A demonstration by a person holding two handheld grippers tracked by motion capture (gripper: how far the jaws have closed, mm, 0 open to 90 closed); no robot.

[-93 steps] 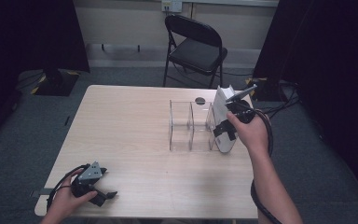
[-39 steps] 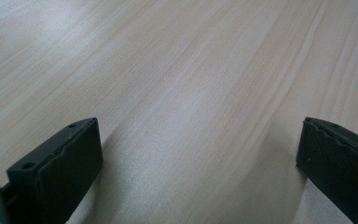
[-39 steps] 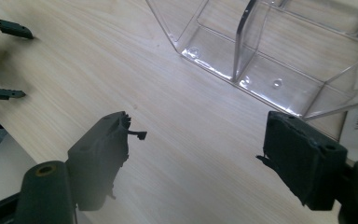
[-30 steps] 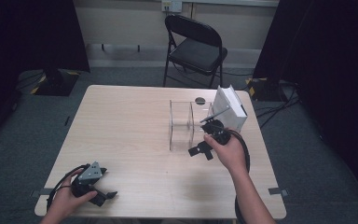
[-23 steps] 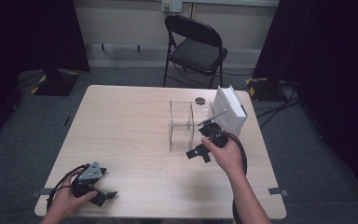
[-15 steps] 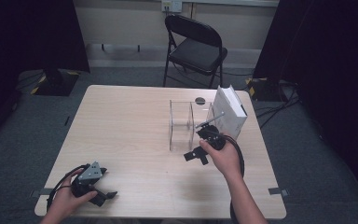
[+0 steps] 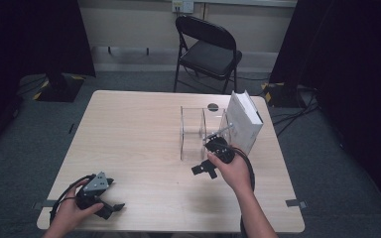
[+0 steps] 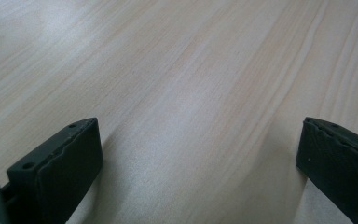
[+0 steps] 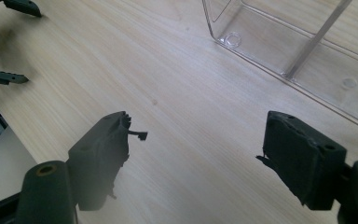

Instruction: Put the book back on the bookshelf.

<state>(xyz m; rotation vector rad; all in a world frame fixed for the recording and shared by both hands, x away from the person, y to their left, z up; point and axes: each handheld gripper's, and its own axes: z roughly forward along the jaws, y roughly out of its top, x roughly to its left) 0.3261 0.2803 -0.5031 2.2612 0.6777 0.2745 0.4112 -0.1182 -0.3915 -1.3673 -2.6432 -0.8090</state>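
A clear plastic holder [image 7: 198, 130] with upright dividers stands right of the table's middle. A white box [image 7: 244, 120] stands on end against its right side. My right gripper [image 7: 204, 171] hovers low over the wood just in front of the holder, open, with nothing between its jaws. In the right gripper view the right gripper [image 9: 200, 126] frames bare table, with the holder's corner [image 9: 284, 42] at the upper right. My left gripper [image 7: 110, 208] rests at the table's near left corner. It is open and empty, and the left gripper [image 8: 198, 128] looks at bare wood.
The wooden table [image 7: 129, 134] has a small dark round spot [image 7: 213, 106] behind the holder. A black folding chair [image 7: 208, 49] stands beyond the far edge. The left gripper's fingers [image 9: 4, 76] appear far off in the right gripper view. Cables lie on the floor at the right.
Three seconds ago my right gripper was up against the white box; it has since come away. Over the last second it slid toward the near side and sank. The left hand stayed put.
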